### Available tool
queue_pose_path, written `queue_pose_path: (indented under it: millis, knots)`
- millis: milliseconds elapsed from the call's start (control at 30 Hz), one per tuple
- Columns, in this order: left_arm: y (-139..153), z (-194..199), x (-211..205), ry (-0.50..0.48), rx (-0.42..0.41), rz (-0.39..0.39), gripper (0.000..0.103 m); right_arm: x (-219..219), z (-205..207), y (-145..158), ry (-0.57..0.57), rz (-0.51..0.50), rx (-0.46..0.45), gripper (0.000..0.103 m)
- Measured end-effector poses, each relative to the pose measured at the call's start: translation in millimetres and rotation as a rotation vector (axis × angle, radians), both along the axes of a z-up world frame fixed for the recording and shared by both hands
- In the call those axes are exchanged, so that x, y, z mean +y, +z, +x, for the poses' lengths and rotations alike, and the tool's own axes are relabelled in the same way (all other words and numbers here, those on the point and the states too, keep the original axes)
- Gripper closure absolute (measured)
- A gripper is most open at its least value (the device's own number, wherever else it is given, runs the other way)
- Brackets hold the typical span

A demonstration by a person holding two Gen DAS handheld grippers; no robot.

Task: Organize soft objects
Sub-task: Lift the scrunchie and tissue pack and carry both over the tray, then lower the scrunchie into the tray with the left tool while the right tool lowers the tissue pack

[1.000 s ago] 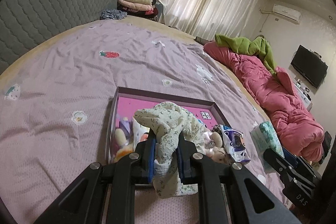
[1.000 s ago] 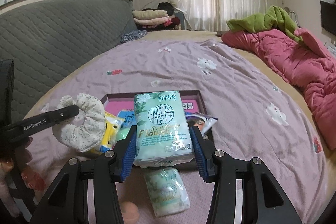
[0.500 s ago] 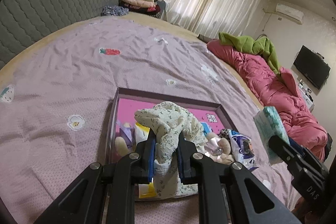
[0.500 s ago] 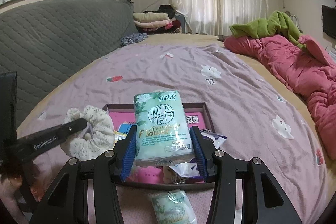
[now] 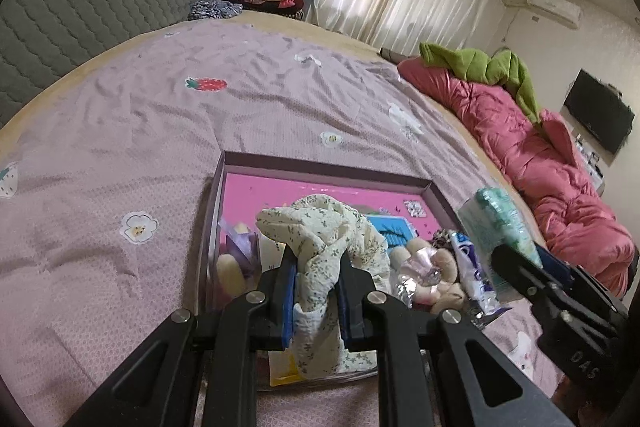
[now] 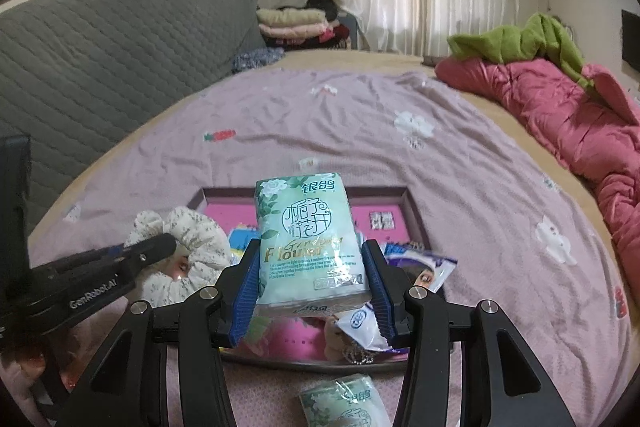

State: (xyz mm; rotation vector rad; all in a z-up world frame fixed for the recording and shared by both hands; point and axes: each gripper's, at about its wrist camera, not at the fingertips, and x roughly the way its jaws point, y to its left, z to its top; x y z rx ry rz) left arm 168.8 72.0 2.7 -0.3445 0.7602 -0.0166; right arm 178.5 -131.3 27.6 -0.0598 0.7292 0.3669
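Right gripper clamps tissue pack marked "Gardenia Flower".

Left tongs are clamping narrowly on something soft; right tongs are gripping wide, both hovering side by side.

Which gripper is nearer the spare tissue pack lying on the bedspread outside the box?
Right. The right gripper, shut on a tissue pack, hangs just above and beyond the spare tissue pack. The left gripper, holding the floral scrunchie, is off to its left.
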Motion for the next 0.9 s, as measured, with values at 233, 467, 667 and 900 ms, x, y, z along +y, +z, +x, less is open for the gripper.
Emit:
queue_pose_path:
  millis: [233, 467, 667, 900]
  knots:
    - [-10.0, 4.2, -4.2, -0.019, 0.040, 0.017, 0.086, 4.7, 5.4, -31.0, 0.009, -0.044, 0.069, 0.052]
    - [-16.6, 6.2, -4.9, -0.027, 0.057, 0.015, 0.086, 10.7, 6.0, -48.5, 0.024, -0.082, 0.085, 0.051]
    - [-19.5, 8.1, -5.9, -0.028, 0.064, 0.027, 0.086, 12.2, 5.6, -49.4, 0.036, -0.083, 0.083, 0.050]
    - [-20.8, 8.8, -5.9, -0.029, 0.066, 0.029, 0.086, 14.6, 4.4, -47.1, 0.050, -0.095, 0.081, 0.043]
